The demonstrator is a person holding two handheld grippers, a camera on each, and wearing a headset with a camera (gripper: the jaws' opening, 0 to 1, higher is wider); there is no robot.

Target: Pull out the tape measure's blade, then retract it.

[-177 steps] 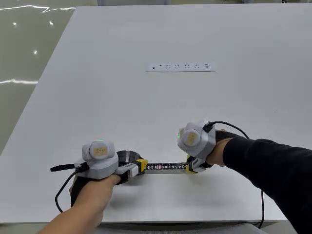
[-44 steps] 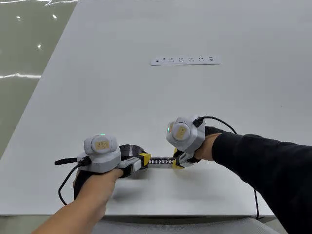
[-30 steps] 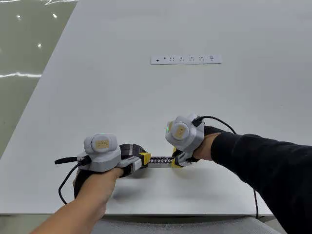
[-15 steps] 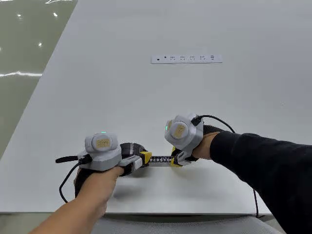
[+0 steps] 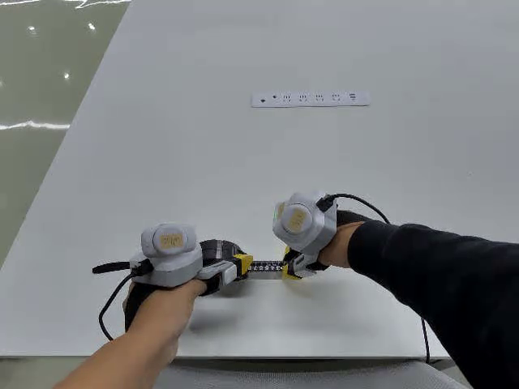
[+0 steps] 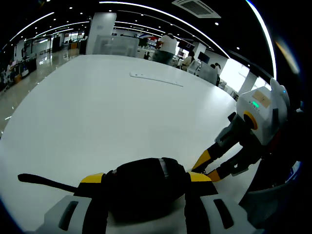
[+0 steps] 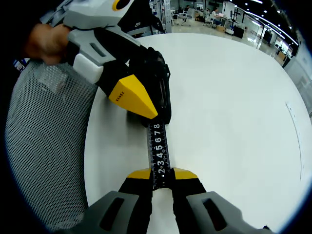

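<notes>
Rightward reach had shrunk: the right tool [image 7: 158,175] sat nearer the tape measure [image 7: 156,90], clamped on its shortened blade [image 7: 157,146]; the left tool [image 6: 146,178] was closed around the tape measure on the bench [image 5: 243,162]

Your tape measure [image 6: 146,187] is black; its blade [image 7: 157,151] is pale, printed with black numerals. Your table [image 5: 243,162] is plain white.
</notes>
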